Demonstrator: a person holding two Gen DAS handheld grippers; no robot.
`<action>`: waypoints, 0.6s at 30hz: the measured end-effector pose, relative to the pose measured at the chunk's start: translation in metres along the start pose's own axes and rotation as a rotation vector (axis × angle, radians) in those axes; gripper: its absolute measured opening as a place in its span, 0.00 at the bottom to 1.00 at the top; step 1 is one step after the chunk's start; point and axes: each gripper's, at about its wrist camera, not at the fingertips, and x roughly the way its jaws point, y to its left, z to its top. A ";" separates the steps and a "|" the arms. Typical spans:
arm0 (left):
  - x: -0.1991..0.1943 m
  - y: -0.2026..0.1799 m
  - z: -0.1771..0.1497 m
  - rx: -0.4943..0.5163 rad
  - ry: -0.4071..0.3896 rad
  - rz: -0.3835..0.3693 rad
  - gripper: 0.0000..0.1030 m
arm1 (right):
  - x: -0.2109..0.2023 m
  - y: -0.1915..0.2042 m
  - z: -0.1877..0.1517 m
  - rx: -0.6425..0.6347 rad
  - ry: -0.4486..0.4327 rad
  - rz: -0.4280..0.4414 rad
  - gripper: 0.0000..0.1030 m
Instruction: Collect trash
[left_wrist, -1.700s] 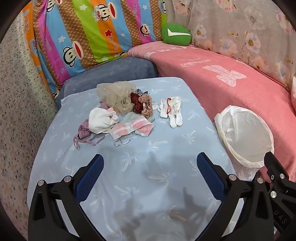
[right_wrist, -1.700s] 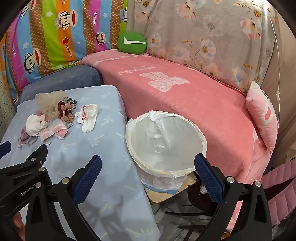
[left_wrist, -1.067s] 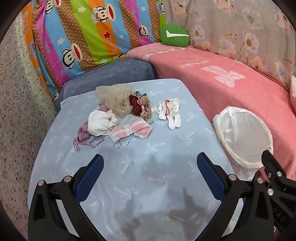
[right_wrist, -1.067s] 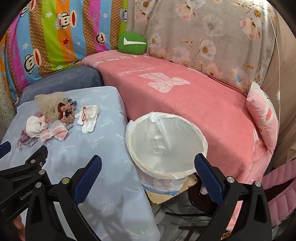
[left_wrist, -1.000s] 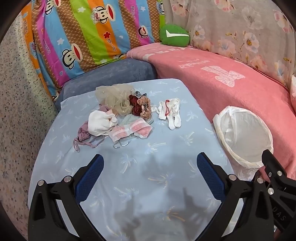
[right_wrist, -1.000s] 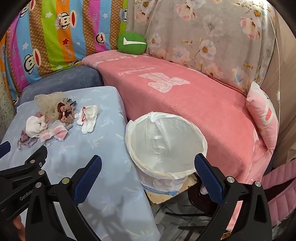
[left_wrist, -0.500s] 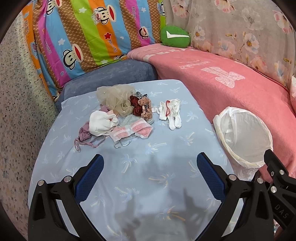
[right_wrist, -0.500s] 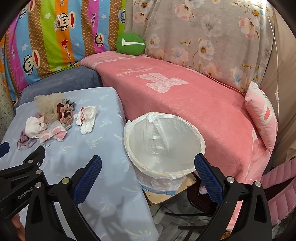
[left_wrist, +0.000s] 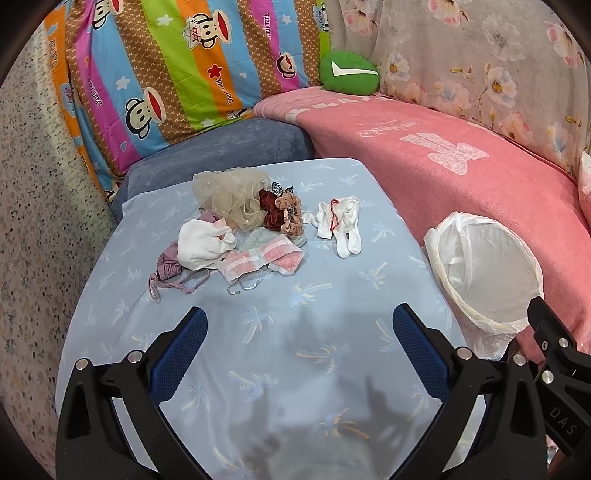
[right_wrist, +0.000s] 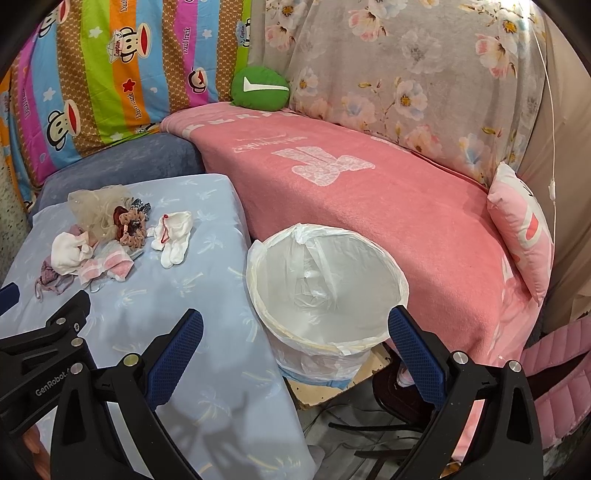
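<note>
A pile of small fabric scraps lies at the far side of the blue-covered table (left_wrist: 280, 354): a beige mesh puff (left_wrist: 231, 195), red and brown scrunchies (left_wrist: 282, 212), a white sock pair (left_wrist: 341, 225), a white cloth (left_wrist: 201, 245), a pink-white pouch (left_wrist: 258, 260) and a mauve strap piece (left_wrist: 168, 266). The white-lined bin (right_wrist: 327, 280) stands right of the table. My left gripper (left_wrist: 299, 343) is open and empty, well short of the pile. My right gripper (right_wrist: 295, 343) is open and empty over the bin's near rim.
A pink-covered sofa (right_wrist: 369, 192) curves behind and right of the bin (left_wrist: 484, 273). A grey-blue cushion (left_wrist: 221, 147) and a striped cartoon sheet (left_wrist: 166, 66) back the table. A green cushion (right_wrist: 260, 88) and a pink pillow (right_wrist: 521, 225) sit on the sofa.
Both views have shifted only slightly; nothing on the table moved and both grippers stay open.
</note>
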 end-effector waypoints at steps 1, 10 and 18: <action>0.000 0.000 -0.001 0.000 0.000 -0.001 0.93 | 0.000 -0.001 0.000 0.000 0.000 0.000 0.94; -0.001 -0.001 -0.001 0.000 0.000 -0.002 0.93 | -0.003 -0.002 -0.001 0.002 -0.002 -0.005 0.94; -0.001 -0.001 -0.002 -0.002 0.001 -0.005 0.93 | -0.004 -0.002 -0.001 -0.002 -0.003 -0.005 0.94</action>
